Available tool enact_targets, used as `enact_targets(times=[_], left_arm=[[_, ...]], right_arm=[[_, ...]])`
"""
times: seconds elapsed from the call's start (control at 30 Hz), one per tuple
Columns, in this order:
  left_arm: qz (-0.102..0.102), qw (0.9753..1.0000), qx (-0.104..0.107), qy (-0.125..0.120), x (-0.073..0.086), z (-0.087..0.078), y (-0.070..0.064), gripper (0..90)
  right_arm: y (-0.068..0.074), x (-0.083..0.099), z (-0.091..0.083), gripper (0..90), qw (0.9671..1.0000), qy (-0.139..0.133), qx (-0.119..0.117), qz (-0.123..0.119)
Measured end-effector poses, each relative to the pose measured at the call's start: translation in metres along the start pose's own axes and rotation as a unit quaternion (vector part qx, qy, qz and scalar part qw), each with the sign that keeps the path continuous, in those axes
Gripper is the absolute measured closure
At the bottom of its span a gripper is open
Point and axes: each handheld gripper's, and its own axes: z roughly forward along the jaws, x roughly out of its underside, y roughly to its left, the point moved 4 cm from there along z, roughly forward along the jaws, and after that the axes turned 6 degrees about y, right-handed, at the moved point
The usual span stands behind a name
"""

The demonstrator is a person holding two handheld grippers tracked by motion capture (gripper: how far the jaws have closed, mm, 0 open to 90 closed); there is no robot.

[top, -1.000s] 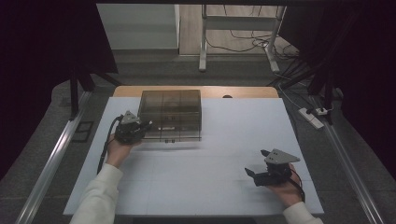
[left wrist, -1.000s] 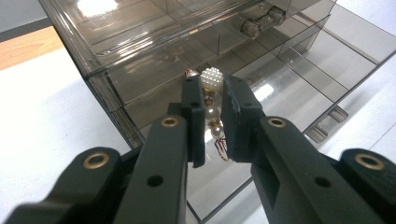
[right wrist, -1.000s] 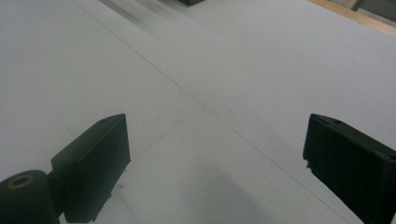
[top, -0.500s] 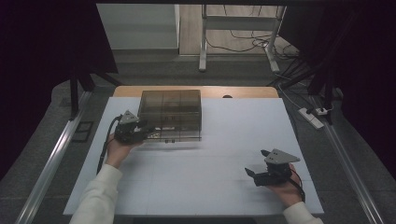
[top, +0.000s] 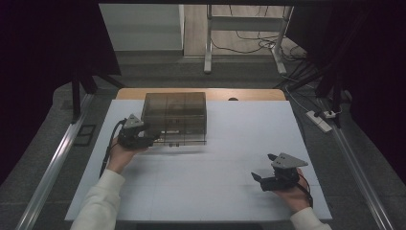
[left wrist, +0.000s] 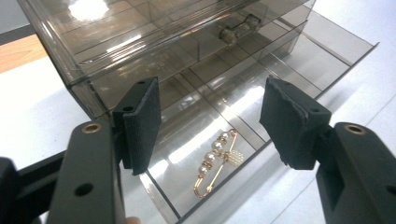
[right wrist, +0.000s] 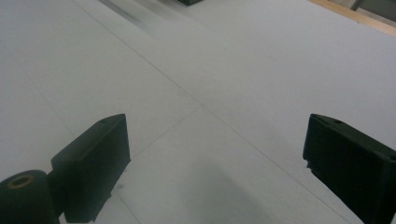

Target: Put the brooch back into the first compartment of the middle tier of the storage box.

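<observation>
A smoky clear plastic drawer box point(top: 176, 116) stands at the back left of the white table point(top: 230, 143). Its bottom drawer point(left wrist: 261, 112) is pulled out, divided into compartments. A gold safety-pin brooch with pearls point(left wrist: 217, 161) lies in the front compartment. My left gripper point(top: 152, 137) is open at the drawer's left front corner, and in the left gripper view point(left wrist: 210, 123) its jaws stand wide apart just above the brooch, holding nothing. My right gripper point(top: 263, 176) is open over bare table at the front right, its jaws point(right wrist: 215, 158) empty.
A knob handle point(left wrist: 238, 30) sits on the shut upper drawer. The table's wooden back edge point(top: 249, 94) lies behind the box. A metal stand point(top: 239, 43), cables and a power strip point(top: 320, 120) are on the floor beyond and to the right.
My left gripper has shifted slightly right, toward the pulled-out drawer. The right gripper has stayed in place.
</observation>
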Motion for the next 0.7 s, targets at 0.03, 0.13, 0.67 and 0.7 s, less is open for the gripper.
enact_targets(times=[0.03,0.13,0.67,0.7], left_arm=[[0.001,1.0000,0.002,0.000,0.000,-0.001,-0.001,37.2],[0.005,1.0000,0.003,0.002,0.000,-0.003,-0.003,36.3],[0.017,0.9994,0.030,0.001,0.001,-0.018,-0.021,32.8],[0.019,0.9994,0.031,0.001,0.001,-0.018,-0.021,32.7]], right_arm=[[0.000,0.000,0.000,7.1,1.0000,0.000,0.000,0.000],[0.000,0.000,0.000,7.1,1.0000,0.000,0.000,0.000],[0.000,0.000,-0.001,7.1,1.0000,-0.002,0.002,0.001],[0.000,0.000,-0.001,7.2,1.0000,-0.002,0.002,0.001]])
